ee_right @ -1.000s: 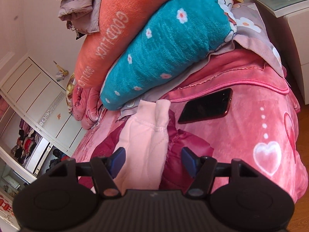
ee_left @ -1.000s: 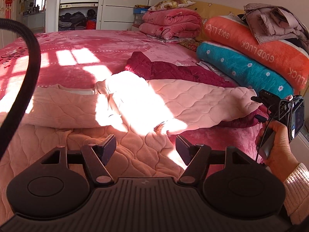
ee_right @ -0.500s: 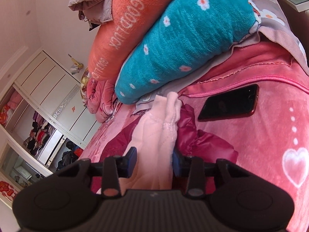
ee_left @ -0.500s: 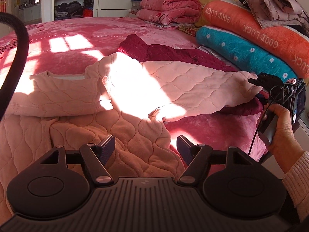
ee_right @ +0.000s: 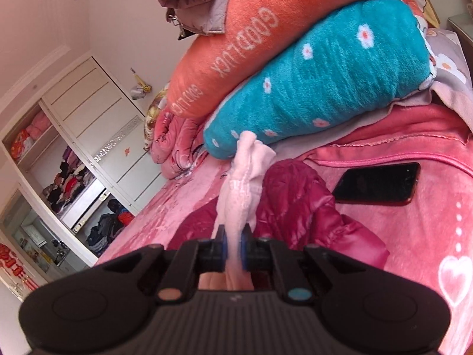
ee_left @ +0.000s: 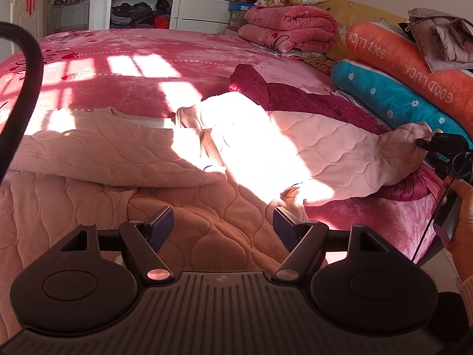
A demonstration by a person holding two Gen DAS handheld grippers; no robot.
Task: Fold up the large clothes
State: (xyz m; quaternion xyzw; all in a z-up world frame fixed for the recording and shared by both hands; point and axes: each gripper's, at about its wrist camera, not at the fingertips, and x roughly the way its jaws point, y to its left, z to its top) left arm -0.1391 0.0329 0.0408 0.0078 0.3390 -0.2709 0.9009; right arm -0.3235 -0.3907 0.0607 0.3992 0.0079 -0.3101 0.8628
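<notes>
A large pink quilted garment (ee_left: 124,159) lies spread on the pink bed, its right sleeve (ee_left: 348,156) stretched toward the pillows. My left gripper (ee_left: 223,226) is open and empty, hovering over the garment's near body. My right gripper (ee_right: 233,250) is shut on the sleeve's cuff (ee_right: 242,189), which stands up between the pads; it also shows in the left wrist view (ee_left: 425,143) at the sleeve end. A dark red puffer jacket (ee_left: 298,97) lies under and behind the sleeve.
A teal pillow (ee_left: 393,100) and an orange pillow (ee_left: 414,68) line the right side of the bed. Folded pink blankets (ee_left: 289,29) sit at the back. A black phone (ee_right: 378,183) lies on the bedspread near the right gripper. A black cable (ee_left: 23,88) arcs at left.
My right gripper closed from open onto the sleeve cuff. The left gripper stayed open over the garment, with a small shift in view.
</notes>
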